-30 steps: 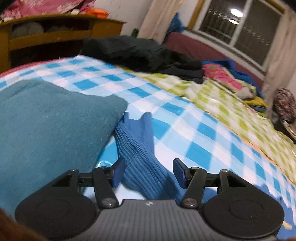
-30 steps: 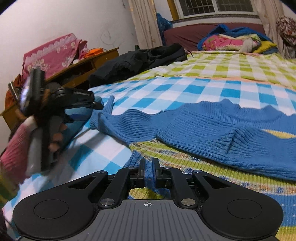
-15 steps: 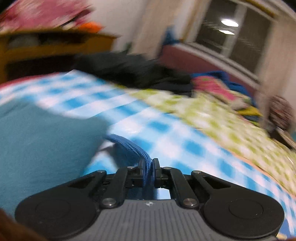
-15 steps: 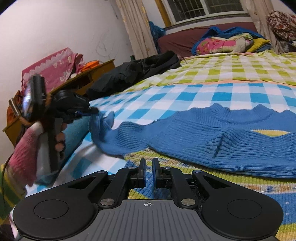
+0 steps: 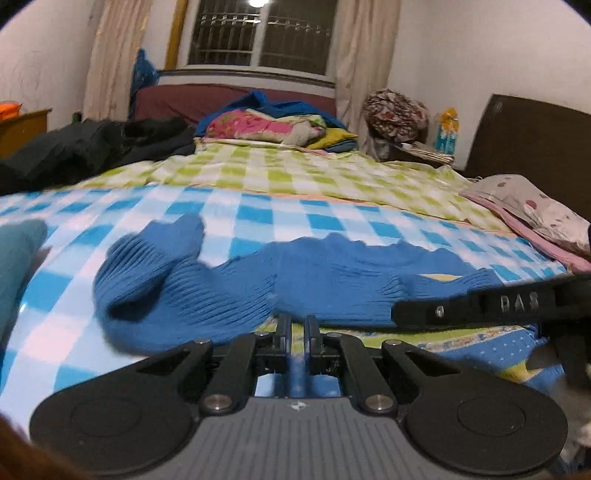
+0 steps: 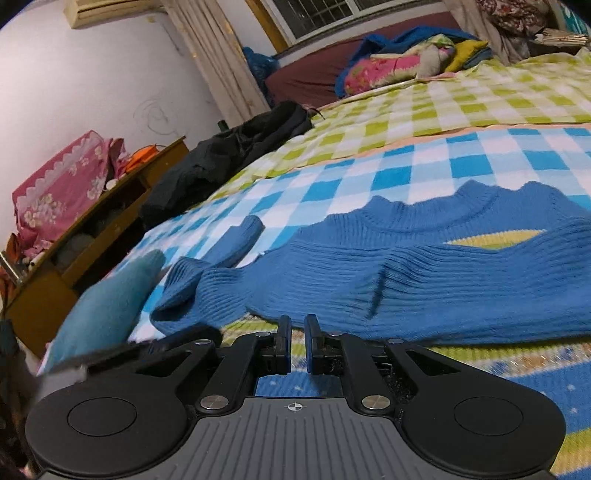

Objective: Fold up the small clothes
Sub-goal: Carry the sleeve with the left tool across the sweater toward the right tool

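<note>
Left gripper [image 5: 297,326]: a second ago its jaws stood wide around the sleeve of the blue ribbed knit sweater [image 5: 332,280]; half a second ago they were pinched on it; now jaws closed, nothing clearly between the pads, though the tips sit right at the sweater's near edge. The view has swung from the wooden cabinet side toward the window [image 5: 258,35]. The sleeve [image 5: 155,273] now lies folded back in a loop over itself; earlier it lay stretched out toward the teal fleece cushion [image 5: 18,258].

Right gripper [image 6: 297,328]: jaws near closed with a thin gap, as before; no cloth visible between the pads, tips just short of the sweater hem.

Sweater lies flat across the blue-and-white checked bed cover [image 5: 258,218], neck away from the cameras, hem over a green-and-blue patterned mat [image 6: 480,365].

Around: black jacket heap [image 5: 92,147] far left on the bed, green-checked sheet [image 5: 295,173] beyond, pile of bright folded bedding [image 5: 273,125] by the headboard, spotted pink pillow [image 5: 535,210] at right.

The right gripper's black arm crosses the lower right of the left view, covering part of the sweater hem.

Right view only: wooden cabinet [image 6: 92,229] and pink floral cloth [image 6: 59,184] on it. Left view only: the pillow, dark brown board [image 5: 528,136].
</note>
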A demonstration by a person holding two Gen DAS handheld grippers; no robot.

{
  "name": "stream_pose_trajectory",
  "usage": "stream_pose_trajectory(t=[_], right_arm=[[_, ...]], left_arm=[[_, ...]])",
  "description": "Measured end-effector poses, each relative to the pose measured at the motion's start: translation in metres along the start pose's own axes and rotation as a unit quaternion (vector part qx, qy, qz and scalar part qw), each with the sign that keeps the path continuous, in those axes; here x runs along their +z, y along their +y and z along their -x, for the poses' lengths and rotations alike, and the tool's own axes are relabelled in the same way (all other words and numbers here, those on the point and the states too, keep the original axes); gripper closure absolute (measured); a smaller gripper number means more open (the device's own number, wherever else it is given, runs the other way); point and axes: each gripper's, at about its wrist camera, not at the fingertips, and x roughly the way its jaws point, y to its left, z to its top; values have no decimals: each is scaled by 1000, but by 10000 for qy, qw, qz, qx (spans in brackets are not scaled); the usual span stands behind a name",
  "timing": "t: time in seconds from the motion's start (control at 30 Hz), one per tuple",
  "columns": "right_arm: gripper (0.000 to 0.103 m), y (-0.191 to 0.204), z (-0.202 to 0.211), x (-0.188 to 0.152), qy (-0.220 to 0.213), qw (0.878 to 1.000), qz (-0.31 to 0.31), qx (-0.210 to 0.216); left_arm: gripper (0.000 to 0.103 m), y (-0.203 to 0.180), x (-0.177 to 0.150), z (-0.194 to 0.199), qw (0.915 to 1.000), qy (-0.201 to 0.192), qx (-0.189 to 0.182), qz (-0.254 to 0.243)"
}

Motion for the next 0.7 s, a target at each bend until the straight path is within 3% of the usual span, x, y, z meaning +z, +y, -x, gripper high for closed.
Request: stream_pose_trajectory(t=[0.07, 0.13, 0.2, 0.23, 0.37, 0.47, 0.53, 0.6, 0.7], right_arm=[[92, 6, -7, 3, 23, 10000, 47, 24], [89, 14, -13, 4, 63, 9999, 59, 73], [88, 21, -19, 4, 109, 9998, 60, 124], [88, 23, -21, 4, 131, 9998, 69, 137], [88, 31, -26, 3, 193, 9996, 144, 139], [88, 36, -29, 9, 189, 9995, 209, 143], [88, 41, -31, 14, 161, 9994, 265, 167], [88, 46, -37, 21, 134, 9992, 308, 201], [83, 54, -56, 33, 153, 9992, 264, 256]], left_arm=[[89, 8, 7, 6, 9997, -141, 195, 17], [81, 19, 19, 6, 9990, -252, 382, -14], [63, 28, 31, 0, 9964, -360, 745, -164], [59, 31, 34, -5, 9942, -422, 944, -304], [49, 38, 37, -31, 9839, -220, 1497, -949], [49, 39, 26, -44, 9746, -63, 1817, -1305], [57, 46, 20, -42, 9729, -46, 1972, -1207], [74, 65, 20, -39, 9807, 11, 1872, -573], [79, 93, 16, -31, 9843, 13, 1736, 315]])
